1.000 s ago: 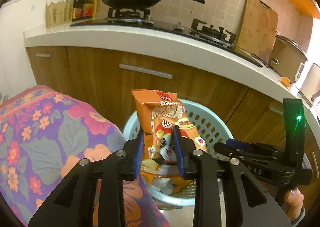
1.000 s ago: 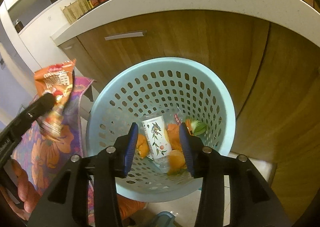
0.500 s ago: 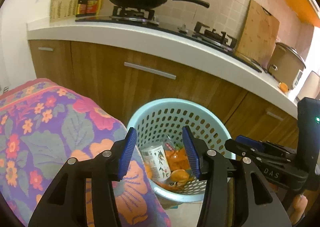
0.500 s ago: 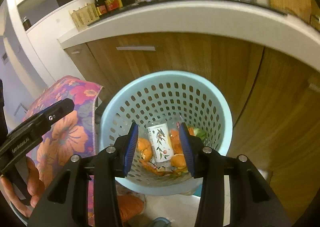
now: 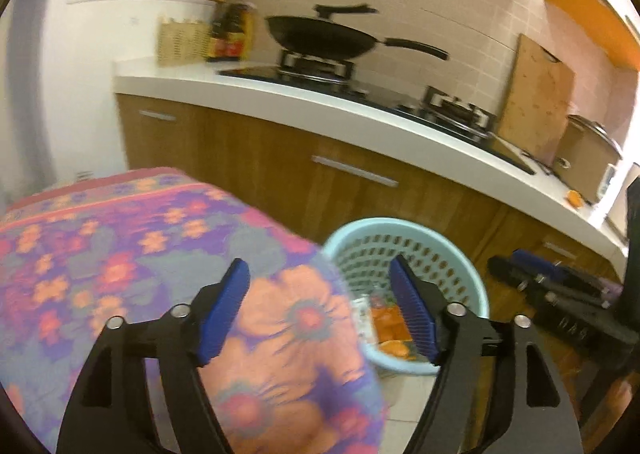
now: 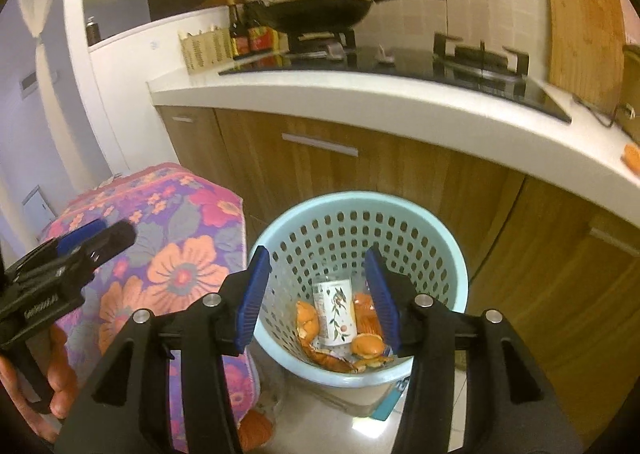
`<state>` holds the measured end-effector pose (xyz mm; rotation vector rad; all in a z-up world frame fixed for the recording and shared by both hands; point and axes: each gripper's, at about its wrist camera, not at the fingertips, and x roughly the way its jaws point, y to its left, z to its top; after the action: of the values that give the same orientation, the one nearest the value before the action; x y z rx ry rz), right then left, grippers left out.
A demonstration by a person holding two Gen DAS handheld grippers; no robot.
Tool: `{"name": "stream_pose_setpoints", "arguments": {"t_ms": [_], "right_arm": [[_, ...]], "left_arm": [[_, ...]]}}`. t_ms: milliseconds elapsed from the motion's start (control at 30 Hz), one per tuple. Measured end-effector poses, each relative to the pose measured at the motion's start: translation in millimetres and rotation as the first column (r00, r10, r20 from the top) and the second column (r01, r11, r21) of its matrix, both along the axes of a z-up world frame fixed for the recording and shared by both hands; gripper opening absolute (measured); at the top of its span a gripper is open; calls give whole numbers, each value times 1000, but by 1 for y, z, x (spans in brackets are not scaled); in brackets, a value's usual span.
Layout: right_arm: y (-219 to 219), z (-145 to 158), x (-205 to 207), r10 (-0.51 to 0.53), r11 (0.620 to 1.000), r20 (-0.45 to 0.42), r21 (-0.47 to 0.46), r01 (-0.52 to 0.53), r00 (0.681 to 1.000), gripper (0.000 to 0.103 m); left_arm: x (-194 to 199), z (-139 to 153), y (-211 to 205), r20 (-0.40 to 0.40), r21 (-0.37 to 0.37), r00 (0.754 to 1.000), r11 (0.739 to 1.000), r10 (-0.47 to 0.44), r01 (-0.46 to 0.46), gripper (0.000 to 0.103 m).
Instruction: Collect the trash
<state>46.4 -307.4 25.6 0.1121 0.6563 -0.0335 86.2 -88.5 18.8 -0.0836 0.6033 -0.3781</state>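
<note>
A light blue perforated trash basket [image 6: 452, 254] stands on the floor by the kitchen cabinets; it also shows in the left wrist view [image 5: 400, 226]. Inside it lie a white printed can [image 6: 335, 306], orange peels [image 6: 366, 344] and orange wrapper pieces. My right gripper [image 6: 318, 298] is open and empty, held above the basket. My left gripper [image 5: 320, 314] is open wide and empty, over the edge of a floral cloth [image 5: 132, 238], left of the basket. The left gripper shows in the right wrist view [image 6: 80, 246], held by a hand.
Wooden cabinets [image 6: 320, 158] under a white counter [image 6: 360, 98] stand behind the basket. A black wok [image 5: 320, 36] sits on the stove, sauce bottles [image 5: 232, 32] to its left, a cutting board [image 5: 534, 98] to the right. The floral-covered surface [image 6: 180, 250] lies left of the basket.
My left gripper let go of the orange snack bag over the basket, opened wider and drew back left over the floral cloth. My right gripper pulled back and up a little.
</note>
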Motion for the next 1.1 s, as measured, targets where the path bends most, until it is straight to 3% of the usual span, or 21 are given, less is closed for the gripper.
{"name": "stream_pose_setpoints", "arguments": {"t_ms": [133,300,433,1100], "right_arm": [[13,7,-9,-2,1000,48,-10,3,999,62],[33,13,-15,3,998,83,-63,2,997,63],[43,17,-18,4,996,119,-92,7,993,70],[68,15,-16,0,990,154,-142,22,988,72]], "left_arm": [[-15,1,26,56,17,995,997,78,-79,81],[-19,-1,37,105,33,988,992,118,-122,82],[-24,-4,37,153,54,980,989,130,-140,82],[-30,-9,37,176,80,973,983,148,-164,83]]}}
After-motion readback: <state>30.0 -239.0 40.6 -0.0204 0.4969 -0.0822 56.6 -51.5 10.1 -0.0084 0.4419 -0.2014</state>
